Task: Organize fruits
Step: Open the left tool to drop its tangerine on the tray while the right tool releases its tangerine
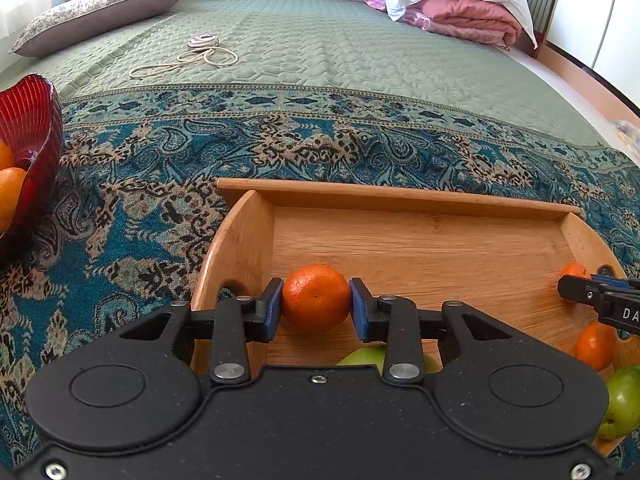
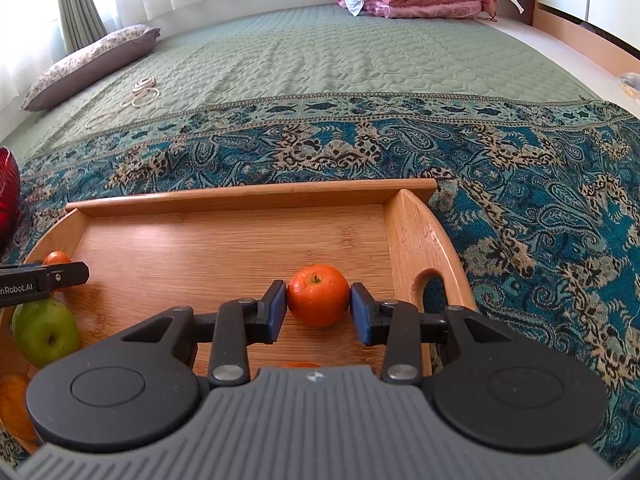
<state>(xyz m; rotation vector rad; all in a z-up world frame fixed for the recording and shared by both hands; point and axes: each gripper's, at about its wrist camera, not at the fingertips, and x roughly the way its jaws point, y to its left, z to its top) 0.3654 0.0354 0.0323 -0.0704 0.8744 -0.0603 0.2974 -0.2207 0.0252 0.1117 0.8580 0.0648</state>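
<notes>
A wooden tray (image 1: pixel 420 196) lies on a patterned blue cloth on the bed. My left gripper (image 1: pixel 316 306) is shut on a mandarin (image 1: pixel 316 298) just above the tray's left part. My right gripper (image 2: pixel 319 306) is shut on another mandarin (image 2: pixel 319 294) near the tray's right wall (image 2: pixel 412 240). Each gripper shows at the edge of the other's view, the right one (image 1: pixel 600 300) and the left one (image 2: pixel 44 278). More mandarins (image 1: pixel 596 346) and green apples (image 2: pixel 44 334) (image 1: pixel 624 402) lie in the tray. A red glass bowl (image 1: pixel 28 120) with orange fruit stands left of the tray.
A coiled cord (image 1: pixel 196 54) lies on the green quilt beyond the cloth. A pillow (image 1: pixel 96 12) lies at the far left. Folded pink and white bedding (image 1: pixel 460 8) is piled at the far right. The bed's wooden edge (image 1: pixel 580 76) runs along the right.
</notes>
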